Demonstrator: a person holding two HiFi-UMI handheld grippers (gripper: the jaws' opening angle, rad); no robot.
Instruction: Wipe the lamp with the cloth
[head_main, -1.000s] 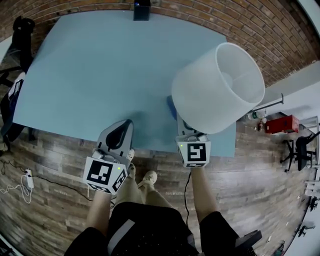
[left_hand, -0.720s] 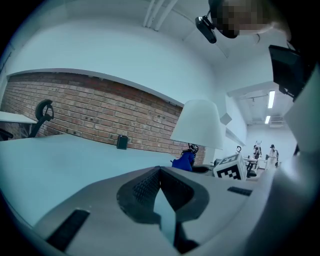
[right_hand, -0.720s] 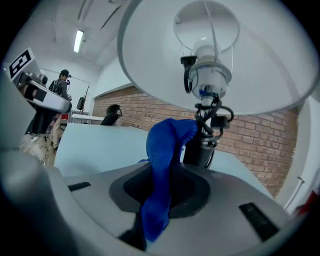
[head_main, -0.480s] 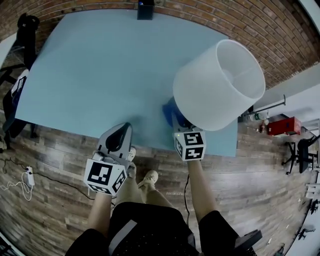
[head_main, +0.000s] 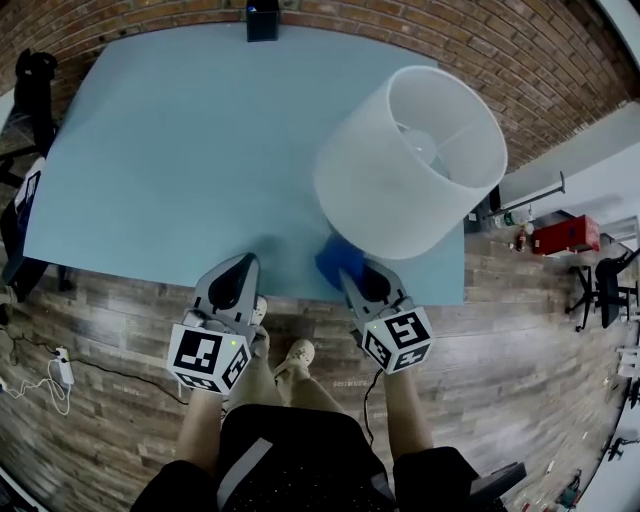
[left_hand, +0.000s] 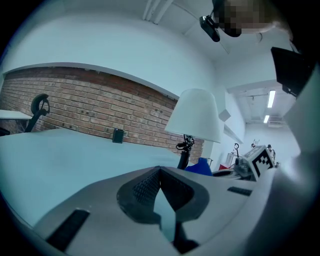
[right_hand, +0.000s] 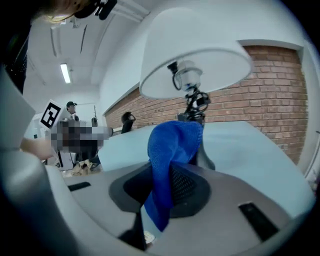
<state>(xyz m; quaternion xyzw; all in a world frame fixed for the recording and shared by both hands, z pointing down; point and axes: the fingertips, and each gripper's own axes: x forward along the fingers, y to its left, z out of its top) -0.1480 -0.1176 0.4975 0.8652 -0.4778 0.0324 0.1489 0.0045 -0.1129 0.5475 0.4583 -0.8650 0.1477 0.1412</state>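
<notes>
A table lamp with a wide white shade (head_main: 410, 160) stands near the right front corner of the light blue table (head_main: 190, 150); its black stem (right_hand: 195, 107) and bulb show under the shade (right_hand: 192, 47) in the right gripper view. My right gripper (head_main: 345, 268) is shut on a blue cloth (head_main: 338, 258), which stands up out of the jaws (right_hand: 170, 150) just in front of the lamp's stem. My left gripper (head_main: 243, 262) is shut with nothing in it, at the table's front edge left of the lamp (left_hand: 195, 117).
A small black box (head_main: 262, 18) sits at the table's far edge by the brick wall (head_main: 520, 60). Wooden floor lies below the front edge, with my legs and shoes (head_main: 290, 355) there. A red box (head_main: 560, 238) and chairs stand to the right.
My right gripper has drawn back toward the table's front edge with the blue cloth, which now shows clear of the shade. The left gripper stays where it was.
</notes>
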